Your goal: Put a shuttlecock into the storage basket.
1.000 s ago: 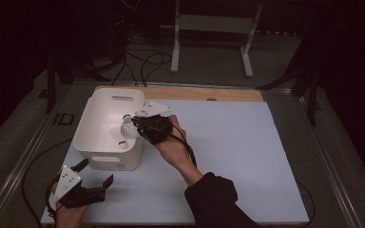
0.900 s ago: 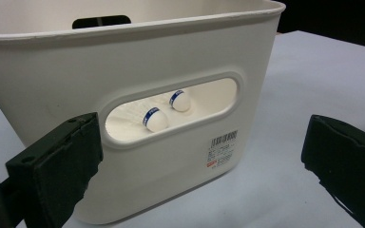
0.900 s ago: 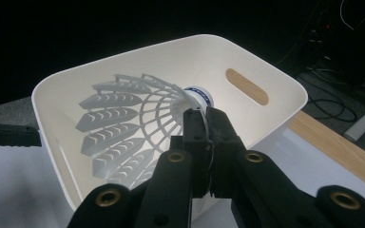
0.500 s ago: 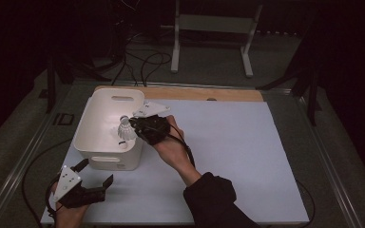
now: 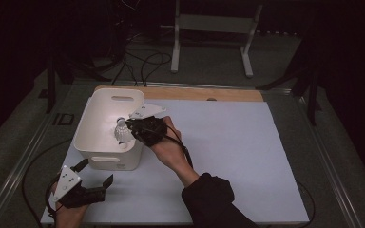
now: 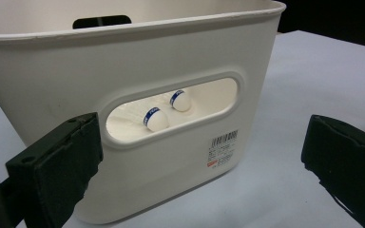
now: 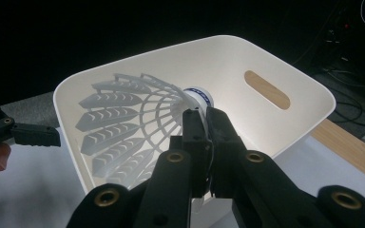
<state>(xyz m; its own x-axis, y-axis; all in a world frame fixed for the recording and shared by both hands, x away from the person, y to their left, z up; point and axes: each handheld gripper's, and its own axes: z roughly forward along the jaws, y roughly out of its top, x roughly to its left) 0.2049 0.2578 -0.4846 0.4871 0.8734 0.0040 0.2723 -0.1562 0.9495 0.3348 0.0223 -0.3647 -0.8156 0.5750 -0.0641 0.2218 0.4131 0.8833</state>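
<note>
Two grippers in play. Our right gripper (image 5: 132, 129) has its jaws clamped on a white plastic shuttlecock (image 7: 133, 124), pinching the skirt edge just below the cork, and holds it over the open top of the white bin (image 5: 91, 112). In the right gripper view the skirt fans toward the camera and the blue-banded cork (image 7: 198, 97) points away into the bin.

Our left gripper (image 5: 86, 186) sits low at the near-left table corner, jaws wide apart, nothing between them, aimed at the bin's near wall. Through the handle slot (image 6: 171, 111) we see two more shuttlecocks (image 6: 155, 118) already lying on the bin floor.

Handling, as we judge it: very light, the skirt is thin springy lattice and deforms under pressure, the cork is the firm part. Best hold is at the neck where skirt meets cork; squeezing mid-skirt risks crushing it. On release it likely drops cork first and may bounce a little.

Surface: pale blue-grey mat (image 5: 228, 142) on a wooden tabletop (image 5: 204, 93), bare to the right of the bin. Room is dark; cables (image 5: 145, 61) and a white stand (image 5: 209, 28) lie beyond the table.
</note>
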